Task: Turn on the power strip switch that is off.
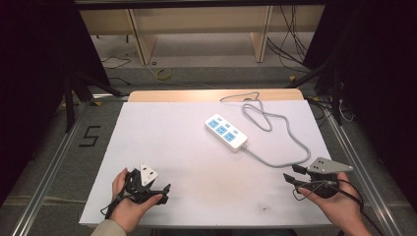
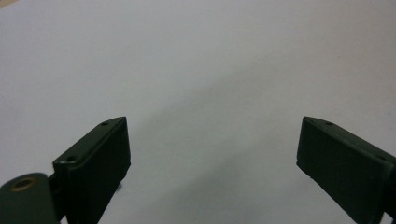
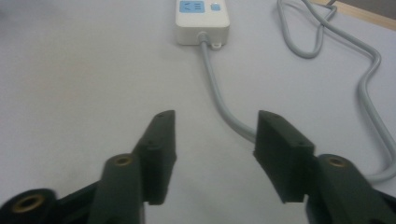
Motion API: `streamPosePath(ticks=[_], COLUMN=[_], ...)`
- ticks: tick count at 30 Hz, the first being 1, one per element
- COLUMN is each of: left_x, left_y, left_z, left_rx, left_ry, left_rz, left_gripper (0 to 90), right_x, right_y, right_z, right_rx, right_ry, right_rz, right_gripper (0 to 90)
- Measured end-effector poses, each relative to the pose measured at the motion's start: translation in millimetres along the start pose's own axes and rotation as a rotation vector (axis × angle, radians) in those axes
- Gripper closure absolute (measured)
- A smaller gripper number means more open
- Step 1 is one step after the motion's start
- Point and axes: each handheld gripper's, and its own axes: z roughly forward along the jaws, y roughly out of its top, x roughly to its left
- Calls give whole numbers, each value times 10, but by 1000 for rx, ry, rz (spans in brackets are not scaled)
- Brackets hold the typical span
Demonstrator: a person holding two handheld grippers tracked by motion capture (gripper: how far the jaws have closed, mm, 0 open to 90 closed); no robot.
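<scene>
While both grippers' jaws gape empty, power strip (image 1: 226,131) lies diagonal, cord end near-right.

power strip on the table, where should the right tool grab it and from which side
Grip the power strip across its short width, near the cord end, with the jaws on its two long sides. It lies flat, long and narrow, so the width probably fits between open jaws while the length would not. Come from the near right, where the right tool already faces that end, keeping clear of the grey cord.
</scene>
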Motion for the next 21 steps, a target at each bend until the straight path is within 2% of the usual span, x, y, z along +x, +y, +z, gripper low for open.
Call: streamPosePath(ticks=[1, 2, 3, 5, 6, 7, 8, 9, 18, 21], left_x=[-2, -3, -4, 0, 0, 0, -1, -4, -7, -13], left_y=[1, 2, 2, 2, 2, 1, 2, 5, 12, 15], left_z=[1, 2, 1, 2, 2, 3, 3, 5, 5, 6], left_rx=[-2, -3, -3, -3, -3, -3, -3, -4, -7, -12], left_ry=[0, -2, -1, -2, -3, -3, -2, -1, -3, -6], left_rz=[1, 2, 2, 0, 1, 5, 8, 8, 6, 12], left_gripper=[94, 96, 96, 98, 98, 98, 98, 97, 101, 101], right_x=[0, -8, -8, -14, -14, -19, -19, -33, -72, -80], right_y=[0, 19, 19, 57, 57, 76, 76, 99, 207, 270], right_z=[0, 9, 9, 15, 15, 16, 16, 29, 121, 204], right_rx=[0, 0, 0, 0, 0, -3, -3, -2, -6, -5], right_ry=[0, -13, -13, -47, -47, -68, -68, -85, -86, -80], right_rz=[0, -10, -10, -33, -33, -38, -38, -39, -21, -21], right_gripper=[573, 679, 679, 795, 795, 850, 850, 892, 900, 900])
